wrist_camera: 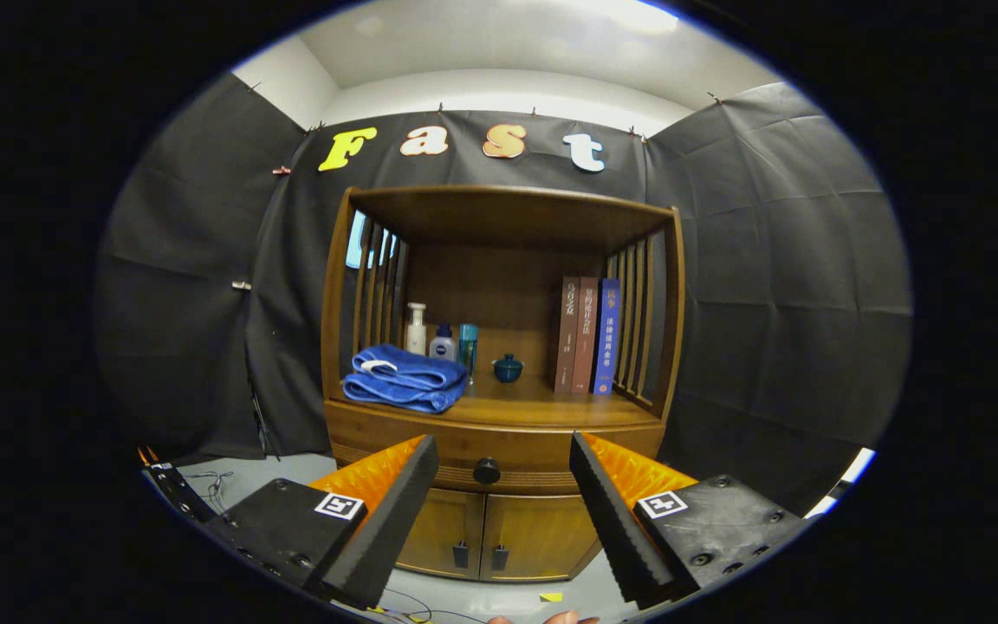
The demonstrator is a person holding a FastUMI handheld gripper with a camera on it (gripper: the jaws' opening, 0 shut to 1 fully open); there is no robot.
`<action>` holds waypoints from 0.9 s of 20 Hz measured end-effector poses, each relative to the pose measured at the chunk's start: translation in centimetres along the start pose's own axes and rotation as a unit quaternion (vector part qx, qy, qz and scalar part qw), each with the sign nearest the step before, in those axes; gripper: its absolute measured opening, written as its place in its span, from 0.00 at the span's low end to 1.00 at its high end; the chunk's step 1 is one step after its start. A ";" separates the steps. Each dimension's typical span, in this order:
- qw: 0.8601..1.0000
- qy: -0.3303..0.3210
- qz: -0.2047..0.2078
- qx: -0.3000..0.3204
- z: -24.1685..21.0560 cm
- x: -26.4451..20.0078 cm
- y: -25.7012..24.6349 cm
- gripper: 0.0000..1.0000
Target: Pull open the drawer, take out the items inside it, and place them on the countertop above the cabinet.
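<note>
Ahead of the cabinet [499, 390], the gripper [499, 459] is being held with jaws apart, gripping nothing; the shut drawer [499, 451], its knob [487, 471] between the fingers [395, 511], is being faced.

Black cloth walls [767, 260], grey floor [230, 477], white ceiling [508, 52], bright ceiling light [629, 13].

Brown wooden cabinet [499, 416], black drawer knob [487, 471], blue folded towel [404, 379], dark blue lidded pot [508, 368], two maroon books [576, 334], blue book [607, 336], orange-backed black fingers [395, 511]

Countertop [542, 407]: towel [404, 379], bottles [430, 334], books [586, 334].
</note>
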State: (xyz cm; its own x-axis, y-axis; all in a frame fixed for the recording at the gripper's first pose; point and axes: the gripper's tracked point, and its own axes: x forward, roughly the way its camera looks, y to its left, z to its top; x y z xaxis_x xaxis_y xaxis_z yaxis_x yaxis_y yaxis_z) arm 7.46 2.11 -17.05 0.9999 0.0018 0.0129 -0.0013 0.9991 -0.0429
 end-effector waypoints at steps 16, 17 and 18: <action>0.996 0.089 -0.010 0.031 -14.9 17.8 1.5 1.00; 0.996 0.089 -0.010 0.029 -15.1 18.0 1.7 0.95; 0.995 0.091 -0.009 0.028 -15.4 18.5 1.9 0.91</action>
State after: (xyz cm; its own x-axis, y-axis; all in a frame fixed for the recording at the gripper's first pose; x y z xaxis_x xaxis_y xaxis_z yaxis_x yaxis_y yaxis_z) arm 26.20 3.39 -32.28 0.9856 -0.0191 -0.1683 0.0215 0.9997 0.0125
